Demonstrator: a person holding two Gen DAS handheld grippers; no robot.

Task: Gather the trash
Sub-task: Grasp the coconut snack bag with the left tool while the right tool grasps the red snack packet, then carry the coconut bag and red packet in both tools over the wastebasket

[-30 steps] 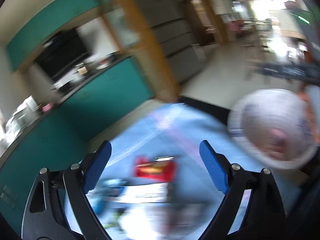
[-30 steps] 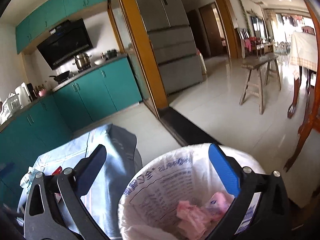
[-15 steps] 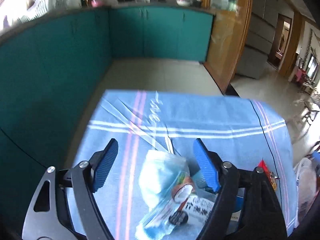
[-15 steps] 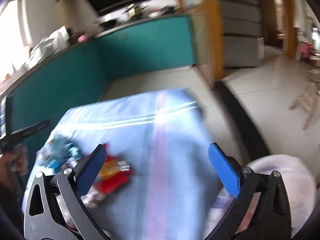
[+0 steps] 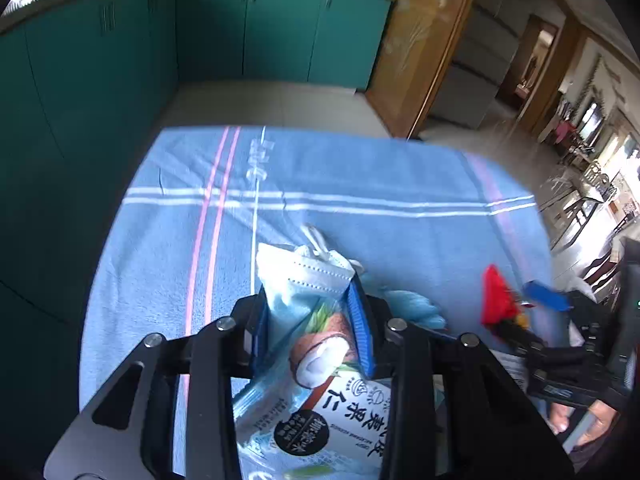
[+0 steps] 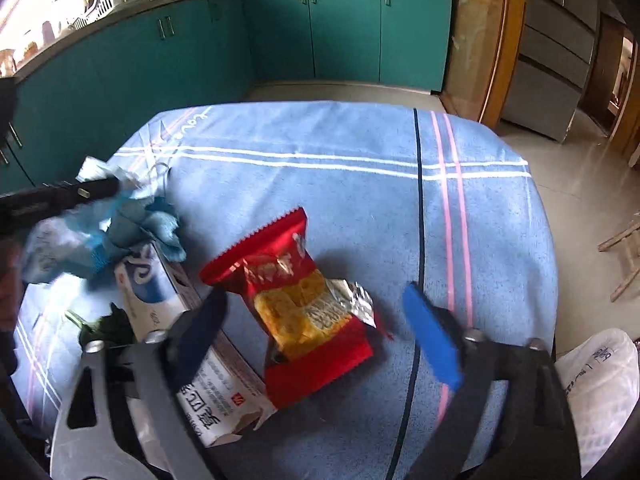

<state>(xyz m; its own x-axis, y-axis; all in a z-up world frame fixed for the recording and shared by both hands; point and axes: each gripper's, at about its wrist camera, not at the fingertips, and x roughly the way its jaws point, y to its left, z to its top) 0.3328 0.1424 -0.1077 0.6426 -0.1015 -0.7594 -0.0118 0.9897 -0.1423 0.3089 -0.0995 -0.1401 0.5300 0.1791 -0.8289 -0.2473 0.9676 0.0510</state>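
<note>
My left gripper is shut on a pale blue snack bag with a coconut picture, pinching it together with a white face mask, over the blue cloth-covered table. In the right wrist view the same gripper shows at the left edge with the blue bag. My right gripper is open, its fingers either side of a red snack packet lying on the cloth. A white carton lies to the left of the packet.
A white-lined trash bin stands at the table's right edge. Crumpled blue material and a dark green scrap lie near the carton. Teal cabinets run behind the table; a wooden doorframe is at the right.
My left gripper has closed on the blue bag and mask. My right gripper has swung from the trash bin to the table and come down around the red packet.
</note>
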